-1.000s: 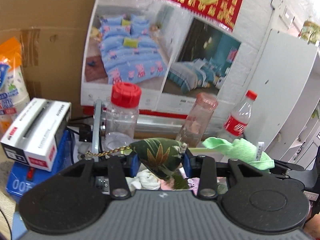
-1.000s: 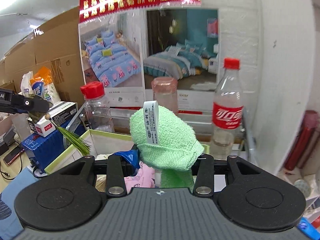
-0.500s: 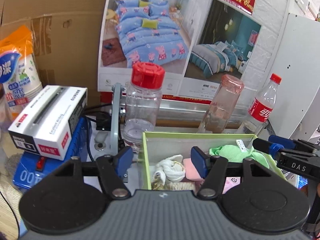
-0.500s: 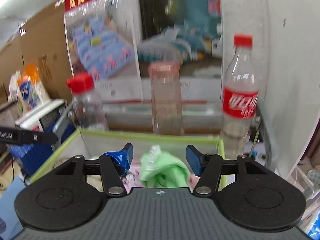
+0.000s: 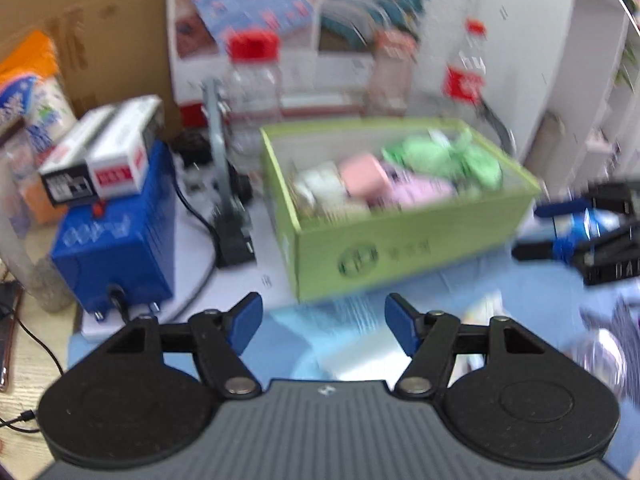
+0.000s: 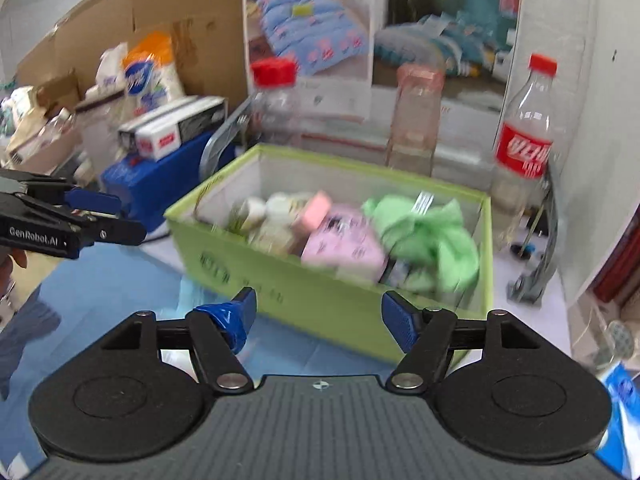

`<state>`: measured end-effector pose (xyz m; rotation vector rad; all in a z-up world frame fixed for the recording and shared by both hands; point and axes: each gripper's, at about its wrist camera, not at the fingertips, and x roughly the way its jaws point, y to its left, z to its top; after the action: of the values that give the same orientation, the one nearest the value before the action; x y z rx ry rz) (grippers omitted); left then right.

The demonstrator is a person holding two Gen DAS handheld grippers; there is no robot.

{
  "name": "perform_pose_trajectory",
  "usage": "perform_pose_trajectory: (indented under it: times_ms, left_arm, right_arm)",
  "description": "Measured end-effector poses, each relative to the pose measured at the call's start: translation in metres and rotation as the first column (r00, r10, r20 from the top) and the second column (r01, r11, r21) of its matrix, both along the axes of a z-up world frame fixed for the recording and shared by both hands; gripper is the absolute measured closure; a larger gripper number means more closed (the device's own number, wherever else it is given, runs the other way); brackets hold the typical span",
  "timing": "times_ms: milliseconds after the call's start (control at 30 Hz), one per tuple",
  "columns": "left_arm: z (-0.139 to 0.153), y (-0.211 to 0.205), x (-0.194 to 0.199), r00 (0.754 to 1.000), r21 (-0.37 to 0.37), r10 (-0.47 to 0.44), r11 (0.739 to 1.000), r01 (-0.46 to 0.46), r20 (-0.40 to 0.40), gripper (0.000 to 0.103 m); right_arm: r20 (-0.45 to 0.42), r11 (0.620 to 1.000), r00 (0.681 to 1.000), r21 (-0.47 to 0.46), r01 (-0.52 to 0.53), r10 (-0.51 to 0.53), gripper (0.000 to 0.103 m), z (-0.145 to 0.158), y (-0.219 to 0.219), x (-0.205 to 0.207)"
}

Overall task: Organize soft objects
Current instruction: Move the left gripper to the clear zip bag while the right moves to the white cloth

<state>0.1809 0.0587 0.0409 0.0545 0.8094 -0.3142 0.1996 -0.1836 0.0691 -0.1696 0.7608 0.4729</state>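
Two handheld tongs hover above a cluttered bench [image 6: 120,280] covered by a blue mat. Both views are blurred by motion.

The left tongs [image 5: 322,322] have their blue-padded fingers spread wide apart, with nothing between them. The right tongs [image 6: 318,320] are likewise spread apart and empty; blue tape wraps the left fingertip.

Ahead of both tongs, set apart from them, sits a light green cardboard box [image 6: 320,300] with an open top. Its near wall lies just beyond the fingertips in the right wrist view, and farther off in the left wrist view [image 5: 400,240]. Inside the box lie the soft things: a green cloth [image 6: 432,232] with a white tag at the right end, a pale pink pouch [image 6: 344,248] in the middle, a salmon-pink block [image 6: 316,208], and some whitish items [image 6: 272,208] at the left end.

Behind the box stand a clear jar with a red lid [image 6: 276,108], a pinkish clear bottle [image 6: 416,116] and a cola bottle [image 6: 524,128], close to the box's far wall. Left of the box is a blue machine [image 5: 116,248] with a white carton [image 5: 104,160] on top, and a black cable runs between it and the box. A white wall rises at the right. Open mat lies between the tongs and the box.
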Motion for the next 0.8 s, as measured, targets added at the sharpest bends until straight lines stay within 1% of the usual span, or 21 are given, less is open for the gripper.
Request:
perform_pose_trajectory:
  times_ms: [67, 133, 200, 300, 400, 467, 567, 700, 733, 800]
  left_arm:
    - [-0.01, -0.003, -0.002, 0.998, 0.033, -0.049, 0.998, 0.051, -0.045, 0.036]
    - [-0.016, -0.005, -0.003, 0.994, 0.036, -0.079, 0.996, 0.082, -0.073, 0.036]
    - [-0.018, -0.009, -0.002, 0.989, 0.022, -0.11, 0.993, 0.113, -0.095, 0.036]
    - [-0.022, -0.024, 0.003, 0.979, -0.035, -0.162, 0.987, 0.159, -0.126, 0.035]
    - [-0.031, -0.043, 0.015, 0.967, -0.052, -0.202, 0.979, 0.196, -0.154, 0.034]
    - [-0.041, -0.051, 0.026, 0.966, -0.024, -0.184, 0.983, 0.183, -0.18, 0.034]
    - [-0.053, -0.05, 0.037, 0.976, 0.04, -0.119, 0.991, 0.128, -0.183, 0.034]
    - [-0.059, -0.025, 0.041, 0.986, 0.128, -0.001, 0.991, 0.023, -0.168, 0.034]
    - [-0.061, -0.013, 0.04, 0.986, 0.139, 0.034, 0.99, -0.011, -0.165, 0.034]
    - [-0.064, 0.008, 0.037, 0.982, 0.115, 0.071, 0.992, -0.051, -0.177, 0.034]
  right_arm:
    - [-0.01, 0.999, 1.0, -0.033, 0.011, -0.011, 0.047, -0.005, -0.002, -0.006]
    - [-0.01, 0.998, 1.0, -0.05, 0.028, -0.028, 0.047, -0.007, -0.007, -0.011]
    - [-0.018, 0.998, 0.999, -0.033, 0.044, -0.045, 0.047, -0.009, -0.013, -0.014]
    - [-0.033, 0.997, 0.996, 0.012, 0.078, -0.077, 0.046, -0.013, -0.022, -0.017]
    - [-0.047, 0.994, 0.994, 0.037, 0.104, -0.103, 0.046, -0.017, -0.028, -0.015]
    - [-0.052, 0.993, 0.993, 0.04, 0.113, -0.11, 0.046, -0.02, -0.03, -0.015]
    - [-0.057, 0.993, 0.992, 0.035, 0.115, -0.113, 0.046, -0.024, -0.034, -0.015]
    - [-0.059, 0.991, 0.99, 0.033, 0.131, -0.128, 0.046, -0.027, -0.043, -0.014]
    - [-0.059, 0.99, 0.989, 0.032, 0.136, -0.134, 0.046, -0.027, -0.045, -0.014]
    - [-0.061, 0.99, 0.988, 0.029, 0.141, -0.139, 0.046, -0.029, -0.045, -0.011]
